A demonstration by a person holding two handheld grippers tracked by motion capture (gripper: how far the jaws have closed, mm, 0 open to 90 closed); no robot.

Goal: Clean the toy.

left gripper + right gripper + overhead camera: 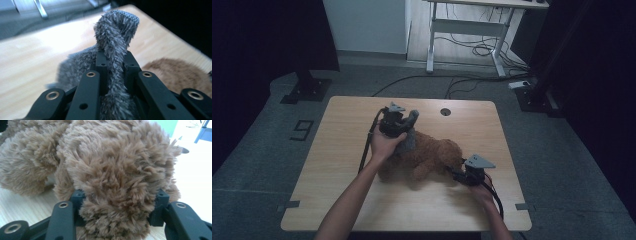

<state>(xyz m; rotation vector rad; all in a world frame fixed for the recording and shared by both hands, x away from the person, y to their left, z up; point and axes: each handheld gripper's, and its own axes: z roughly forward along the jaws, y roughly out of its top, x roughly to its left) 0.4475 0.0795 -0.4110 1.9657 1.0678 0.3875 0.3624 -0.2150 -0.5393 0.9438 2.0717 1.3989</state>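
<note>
Grey knit strip [113, 37] pinched in left fingers [98, 60] may slip free—right gripper [117, 207] hugs brown plush [100, 165] only loosely.

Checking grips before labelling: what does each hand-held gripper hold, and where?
Left hand-held gripper pinches the grey fuzzy cloth mid-strip; right hand-held gripper clasps the brown plush toy's end.
</note>
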